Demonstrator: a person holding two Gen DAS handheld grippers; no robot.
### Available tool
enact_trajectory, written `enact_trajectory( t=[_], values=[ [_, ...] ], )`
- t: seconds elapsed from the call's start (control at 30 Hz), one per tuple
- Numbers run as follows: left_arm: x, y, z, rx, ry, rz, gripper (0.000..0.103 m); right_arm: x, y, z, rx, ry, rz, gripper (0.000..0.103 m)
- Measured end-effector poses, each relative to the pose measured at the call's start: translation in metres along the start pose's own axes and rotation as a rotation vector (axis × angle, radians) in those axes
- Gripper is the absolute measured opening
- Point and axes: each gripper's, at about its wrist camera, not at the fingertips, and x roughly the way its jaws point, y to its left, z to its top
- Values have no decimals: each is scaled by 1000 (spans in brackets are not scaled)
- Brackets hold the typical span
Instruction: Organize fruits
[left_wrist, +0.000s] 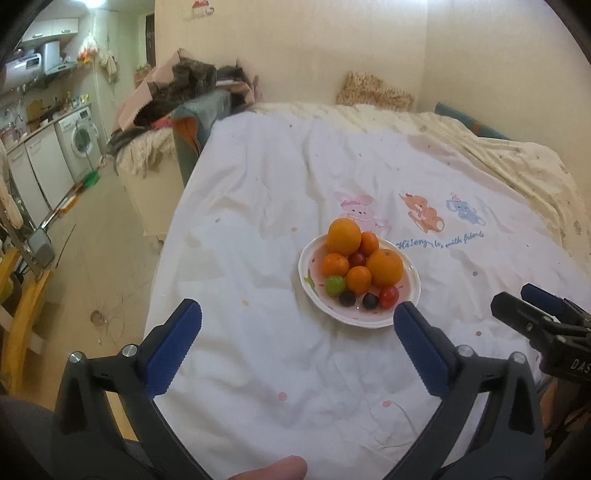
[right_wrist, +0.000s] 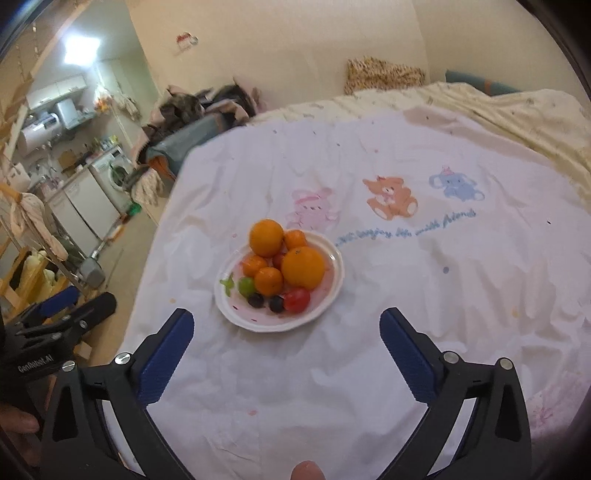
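Observation:
A white plate (left_wrist: 410, 299) (right_wrist: 328, 295) sits on the white bedsheet (left_wrist: 277, 350) (right_wrist: 443, 295). It holds two big oranges (left_wrist: 344, 236) (right_wrist: 303, 267), several small tangerines (left_wrist: 358, 278) (right_wrist: 268, 281), a green grape (left_wrist: 335, 285) (right_wrist: 246, 285), dark grapes (left_wrist: 347, 298) (right_wrist: 255, 300) and a red tomato (left_wrist: 388, 297) (right_wrist: 296, 300). My left gripper (left_wrist: 297, 317) is open and empty, hovering just short of the plate. My right gripper (right_wrist: 286, 325) is also open and empty, near the plate's front rim. Each gripper shows at the other view's edge.
The sheet carries cartoon animal prints (right_wrist: 389, 197) beyond the plate. A cream blanket (left_wrist: 517, 162) and a patterned cushion (right_wrist: 384, 75) lie at the far end. Left of the bed are floor (left_wrist: 92, 258), a washing machine (left_wrist: 81, 140) and piled clothes (left_wrist: 184, 85).

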Motion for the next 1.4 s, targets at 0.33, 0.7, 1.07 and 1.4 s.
enact_trajectory(
  t=[0.33, 0.7, 1.07, 1.4],
  values=[
    [14, 6, -6, -48, 41, -9, 103, 8, 14, -7, -44, -32, -61, 103],
    [12, 1, -8, -35, 47, -25, 103, 9, 13, -7, -51, -36, -91, 103],
    [9, 1, -9, -33, 38, -22, 103, 10, 10, -7, -43, -34, -95, 103],
    [9, 0, -8, -30, 36, -23, 103, 10, 9, -8, -36, -31, -92, 103]
  ],
)
